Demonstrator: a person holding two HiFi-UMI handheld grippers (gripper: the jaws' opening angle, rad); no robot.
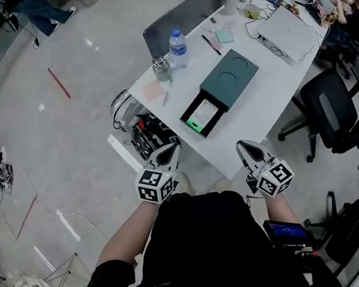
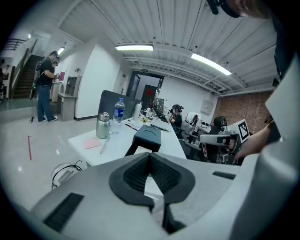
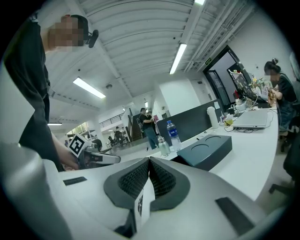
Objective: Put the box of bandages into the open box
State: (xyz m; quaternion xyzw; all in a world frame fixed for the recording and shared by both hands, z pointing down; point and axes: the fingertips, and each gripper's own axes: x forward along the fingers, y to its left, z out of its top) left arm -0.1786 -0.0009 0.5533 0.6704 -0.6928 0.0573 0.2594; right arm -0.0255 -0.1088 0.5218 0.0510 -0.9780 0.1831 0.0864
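Left claw (image 1: 170, 150) and right claw (image 1: 245, 147) both closed, empty. Ahead of them, open box (image 1: 230, 77) apparently already holds bandage pack (image 1: 202, 114). Placing looks done; next, probably just back away.

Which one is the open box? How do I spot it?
Find the long white table. On its near half lies the open box, a black tray slid out from a dark green lid. Nothing else there shows something white and green inside.

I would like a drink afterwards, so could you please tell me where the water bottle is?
In the head view, the water bottle stands near the far left corner of the white table, right beside the steel flask.
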